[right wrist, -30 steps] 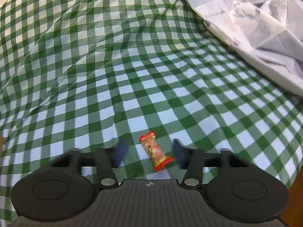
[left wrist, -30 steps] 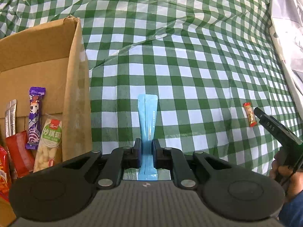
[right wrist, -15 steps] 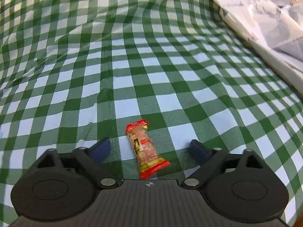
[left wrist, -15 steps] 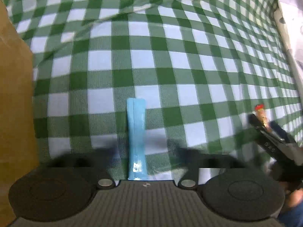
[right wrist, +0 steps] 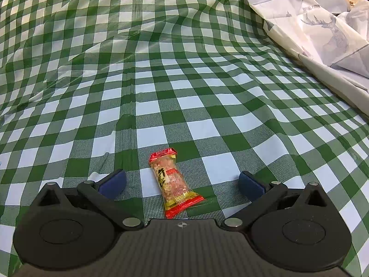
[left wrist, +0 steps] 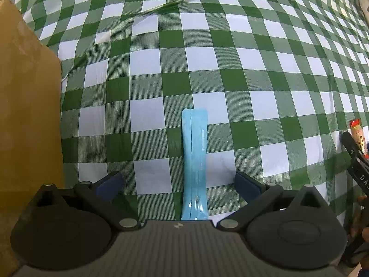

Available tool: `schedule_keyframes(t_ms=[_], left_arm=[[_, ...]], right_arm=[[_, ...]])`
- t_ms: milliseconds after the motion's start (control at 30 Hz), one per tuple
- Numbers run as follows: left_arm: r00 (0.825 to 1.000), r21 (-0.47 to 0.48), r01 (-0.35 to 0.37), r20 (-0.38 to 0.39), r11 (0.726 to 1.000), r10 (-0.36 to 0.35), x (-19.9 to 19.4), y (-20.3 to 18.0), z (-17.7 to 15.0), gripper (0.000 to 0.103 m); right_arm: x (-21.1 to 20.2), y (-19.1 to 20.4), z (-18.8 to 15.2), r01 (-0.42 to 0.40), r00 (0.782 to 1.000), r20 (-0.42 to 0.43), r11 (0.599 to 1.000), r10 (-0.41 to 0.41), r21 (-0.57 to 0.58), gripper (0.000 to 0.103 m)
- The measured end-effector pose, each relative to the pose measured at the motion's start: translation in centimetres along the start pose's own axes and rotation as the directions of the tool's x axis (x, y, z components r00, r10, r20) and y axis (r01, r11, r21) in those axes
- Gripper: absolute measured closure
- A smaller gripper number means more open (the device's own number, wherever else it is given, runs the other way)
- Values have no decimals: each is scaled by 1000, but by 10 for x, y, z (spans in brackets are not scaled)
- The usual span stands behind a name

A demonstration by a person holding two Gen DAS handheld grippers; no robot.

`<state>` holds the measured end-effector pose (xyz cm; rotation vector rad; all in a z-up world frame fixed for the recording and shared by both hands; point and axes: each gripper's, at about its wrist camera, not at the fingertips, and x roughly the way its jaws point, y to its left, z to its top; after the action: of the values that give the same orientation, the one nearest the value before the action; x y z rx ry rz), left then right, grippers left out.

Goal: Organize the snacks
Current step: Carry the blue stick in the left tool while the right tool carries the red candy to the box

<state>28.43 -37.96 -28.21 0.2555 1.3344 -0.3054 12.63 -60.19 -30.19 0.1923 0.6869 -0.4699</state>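
green-checked tablecloth (left wrist: 230, 80), blue packet (left wrist: 194, 161)

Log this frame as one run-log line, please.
left gripper: open, astride blue stick pack on cloth | right gripper: open, astride red snack packet | cardboard box: left edge

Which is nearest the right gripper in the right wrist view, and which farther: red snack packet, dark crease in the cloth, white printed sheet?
1. Red snack packet, between the open jaws.
2. Dark crease, ahead, slightly left.
3. White printed sheet, far right.
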Motion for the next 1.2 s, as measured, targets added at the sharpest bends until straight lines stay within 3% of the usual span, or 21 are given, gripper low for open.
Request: schedule_keyframes(t_ms=[33,67,100,133,167,233,333,600,733,867,1033,1200], left_arm=[[1000,8,-3,18,1000,2,-4,-1,0,12],[999,20,-6,45,1000,5,-11,-4,0,37],[997,42,-3,71,999,0,-19,-8,-2,91],[997,72,-4,76,997,-2,-26,-11,-5,94],[998,87,-14,68,996,8,-30,-13,-8,95],[997,85,-3,80,996,-4,-40,-13,-15,95],[994,97,31,101,995,-40,-63,-12,-27,95],[979,116,50,193,992,-71,-139,1,-69,95],[961,101,62,262,993,-87,-180,25,-92,95],[938,72,135,312,988,-150,-229,69,-116,95],[909,8,132,397,991,-124,-277,129,-161,95],[897,-71,113,435,991,-71,-308,183,-210,95]], right_arm=[[0,1,-1,1,1000,4,1000,-1,-1,0],[-1,1,-1,2,1000,6,1000,-2,-2,0],[-1,1,-1,1,1000,4,1000,-1,-6,1],[-1,1,1,-3,1000,-9,1000,2,-11,1],[-2,2,3,-7,1000,-20,1000,7,-9,9],[-14,6,6,-23,1000,3,999,23,-23,84],[-27,8,8,-41,999,-29,999,41,12,84],[-95,13,16,-62,997,48,990,57,125,84],[-142,30,20,-121,990,88,985,111,123,84],[-192,59,17,-190,978,99,977,181,92,84],[-256,112,3,-312,947,90,950,309,28,84],[-315,168,-11,-451,889,69,892,453,-37,84]])
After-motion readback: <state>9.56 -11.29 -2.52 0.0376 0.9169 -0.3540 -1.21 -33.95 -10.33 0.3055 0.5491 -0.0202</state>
